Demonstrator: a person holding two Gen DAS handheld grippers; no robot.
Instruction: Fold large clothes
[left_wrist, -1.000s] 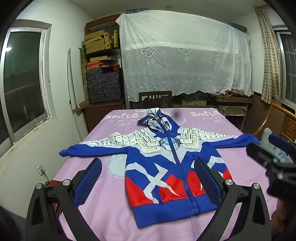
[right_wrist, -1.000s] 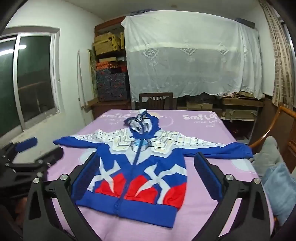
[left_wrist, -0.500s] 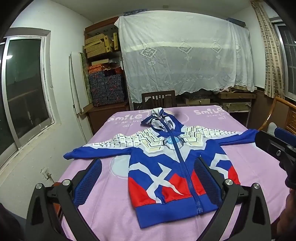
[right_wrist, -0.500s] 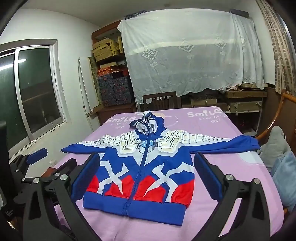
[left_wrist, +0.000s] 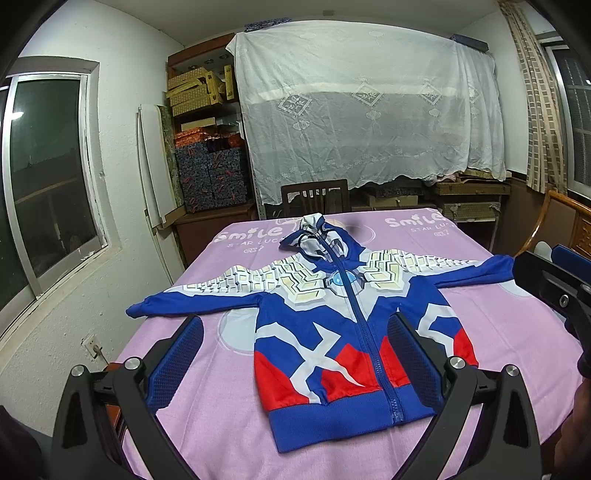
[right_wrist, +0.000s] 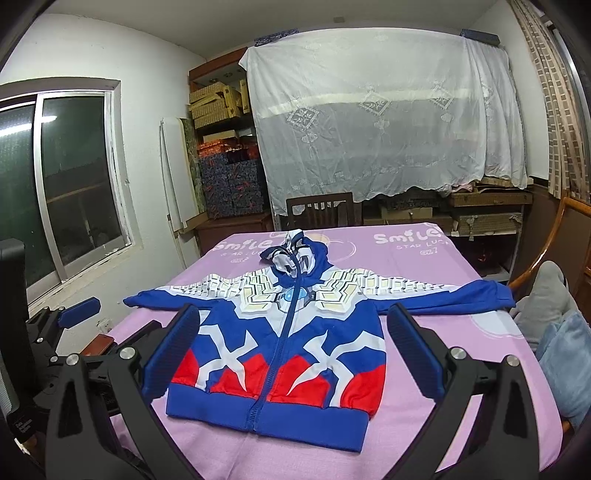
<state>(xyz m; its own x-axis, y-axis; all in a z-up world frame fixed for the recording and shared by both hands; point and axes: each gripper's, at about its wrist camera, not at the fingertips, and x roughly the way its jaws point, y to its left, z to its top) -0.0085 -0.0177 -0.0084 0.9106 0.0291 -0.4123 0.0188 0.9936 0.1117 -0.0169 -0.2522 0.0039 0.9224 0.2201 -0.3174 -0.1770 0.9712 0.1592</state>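
Pink tablecloth (left_wrist: 229, 435) | zip hoodie (left_wrist: 343, 332) flat, sleeves spread | left gripper (left_wrist: 295, 365), right gripper (right_wrist: 291, 354) wide open, empty, raised since earlier | folding not begun

A blue, red and white zip-up hooded jacket (left_wrist: 343, 332) lay on a lilac tablecloth printed "Smile" (left_wrist: 221, 424).

The room is lit from above and looks bright. The window (left_wrist: 48, 184) is dark, with one small light glare. Things look sharp. Walls bend near the edges, and corners go black.
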